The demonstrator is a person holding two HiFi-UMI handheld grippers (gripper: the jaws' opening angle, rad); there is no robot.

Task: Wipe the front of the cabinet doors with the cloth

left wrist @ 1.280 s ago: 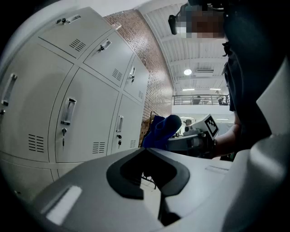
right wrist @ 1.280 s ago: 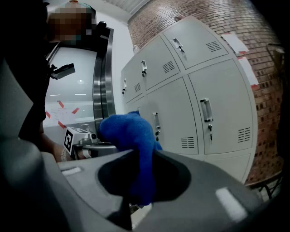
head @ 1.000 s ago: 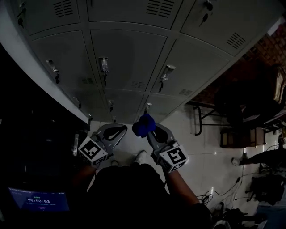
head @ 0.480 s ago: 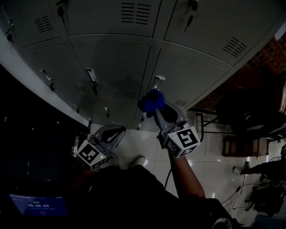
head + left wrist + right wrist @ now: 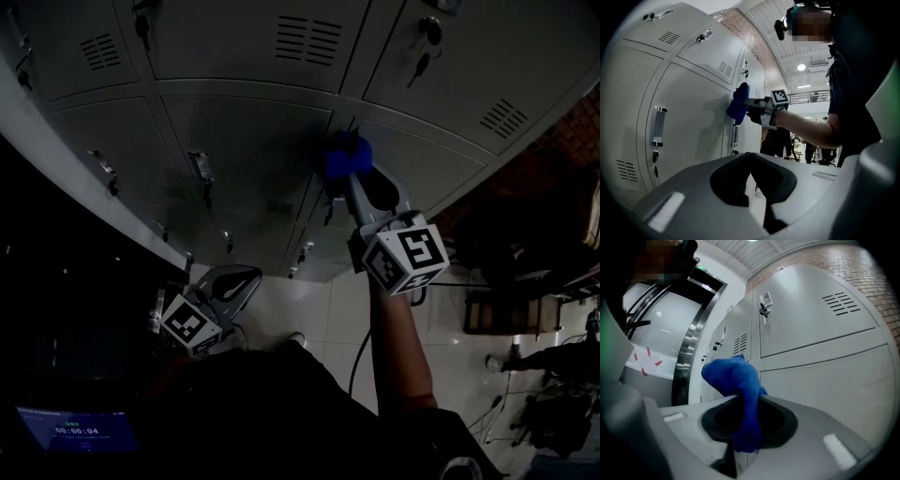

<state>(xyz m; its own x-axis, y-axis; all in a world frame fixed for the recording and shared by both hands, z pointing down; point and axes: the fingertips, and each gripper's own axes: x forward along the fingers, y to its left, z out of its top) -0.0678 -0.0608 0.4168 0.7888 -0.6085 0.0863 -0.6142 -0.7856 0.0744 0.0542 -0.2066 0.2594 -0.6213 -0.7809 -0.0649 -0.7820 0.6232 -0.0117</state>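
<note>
Pinched part of cloth (image 5: 733,376) hidden between right gripper (image 5: 741,399) fingers (image 5: 806,427)

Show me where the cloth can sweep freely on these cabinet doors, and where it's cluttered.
Free: the door panel between the handle and the cloth, and the broad lower panel right of the cloth, under the vent slots. Crowded: the door edges, where handles and the lock stick out.

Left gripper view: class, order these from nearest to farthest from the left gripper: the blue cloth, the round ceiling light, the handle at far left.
1. Door handle, far left, close by.
2. Blue cloth, centre, further along the cabinet front.
3. Round ceiling light, upper right, far down the hall.
</note>
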